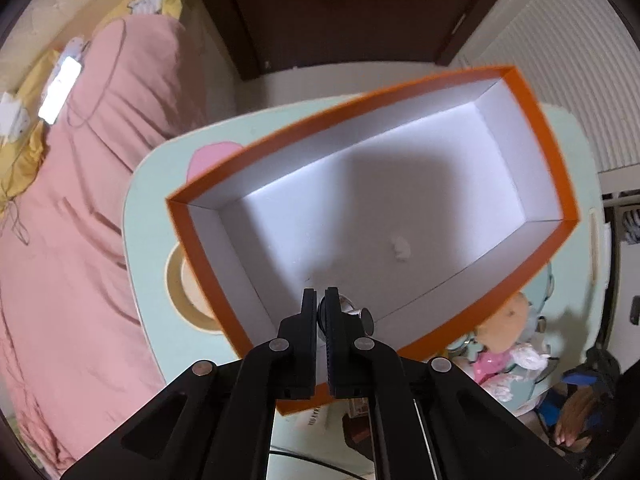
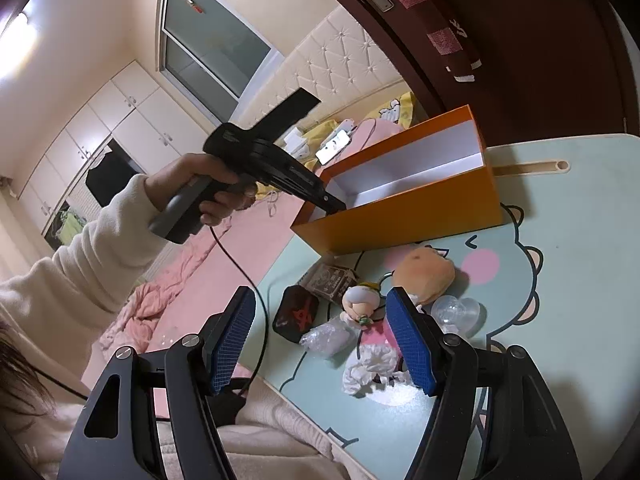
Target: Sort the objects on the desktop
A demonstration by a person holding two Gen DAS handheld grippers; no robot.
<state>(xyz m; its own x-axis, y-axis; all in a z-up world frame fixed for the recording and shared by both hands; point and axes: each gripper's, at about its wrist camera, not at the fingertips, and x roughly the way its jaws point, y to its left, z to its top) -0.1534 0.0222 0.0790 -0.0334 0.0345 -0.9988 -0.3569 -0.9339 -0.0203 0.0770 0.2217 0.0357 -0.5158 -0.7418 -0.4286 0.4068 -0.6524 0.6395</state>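
Orange box [image 1: 558, 148]: your left gripper [image 1: 320, 300] is hanging directly above it, jaws closed together. Your right gripper [image 2: 320, 340] is holding its jaws apart, empty, near the box.

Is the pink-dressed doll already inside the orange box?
No. In the right wrist view the pink-dressed doll lies on the table, in front of the orange box.

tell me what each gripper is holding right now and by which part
Left gripper: jaws shut on a small shiny metal object, part unclear, over the orange box. Right gripper: open, holding nothing.
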